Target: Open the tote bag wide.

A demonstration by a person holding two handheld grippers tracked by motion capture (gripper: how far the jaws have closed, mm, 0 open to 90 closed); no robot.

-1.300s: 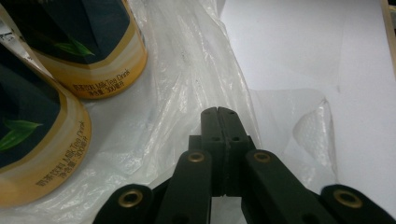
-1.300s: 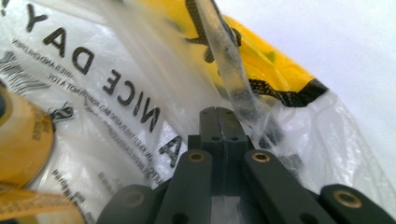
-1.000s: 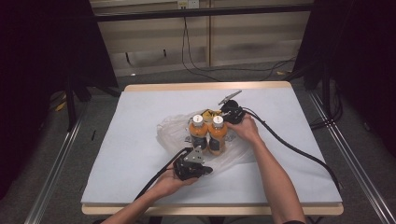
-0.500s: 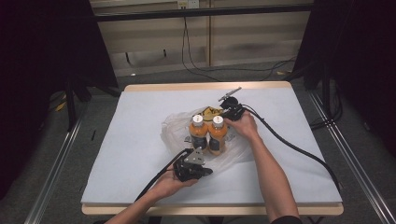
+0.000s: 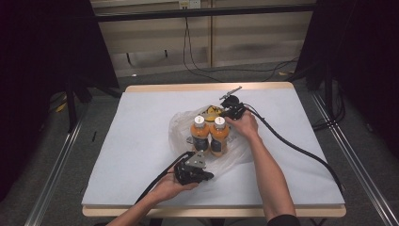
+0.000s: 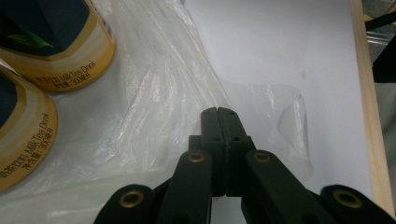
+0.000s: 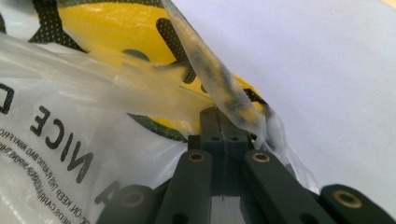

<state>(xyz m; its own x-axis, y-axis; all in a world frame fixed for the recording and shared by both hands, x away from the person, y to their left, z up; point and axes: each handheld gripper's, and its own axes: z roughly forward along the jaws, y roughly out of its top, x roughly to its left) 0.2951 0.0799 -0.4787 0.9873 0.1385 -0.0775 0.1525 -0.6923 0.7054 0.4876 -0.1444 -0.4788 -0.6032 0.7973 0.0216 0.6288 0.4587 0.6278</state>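
Two orange milk tea bottles (image 5: 199, 134) (image 5: 219, 135) with white caps stand upright side by side on a clear plastic bag (image 5: 181, 127) in the middle of the table. My left gripper (image 5: 208, 176) lies at the bag's near edge. In the left gripper view its jaws (image 6: 218, 113) are shut, and the film's (image 6: 154, 93) creases run into the tips. My right gripper (image 5: 222, 113) sits at the bag's far right side. There its jaws (image 7: 218, 114) are shut on a twisted strip of the bag (image 7: 224, 88). A yellow and black item (image 7: 116, 28) lies inside the bag.
A white cover (image 5: 136, 155) lies over the wooden table, whose edge (image 6: 369, 116) runs close to the right of the left gripper's jaws. Black cables (image 5: 296, 146) trail from the right gripper across the table's right side. Dark curtains and a metal rail (image 5: 56, 160) flank the table.
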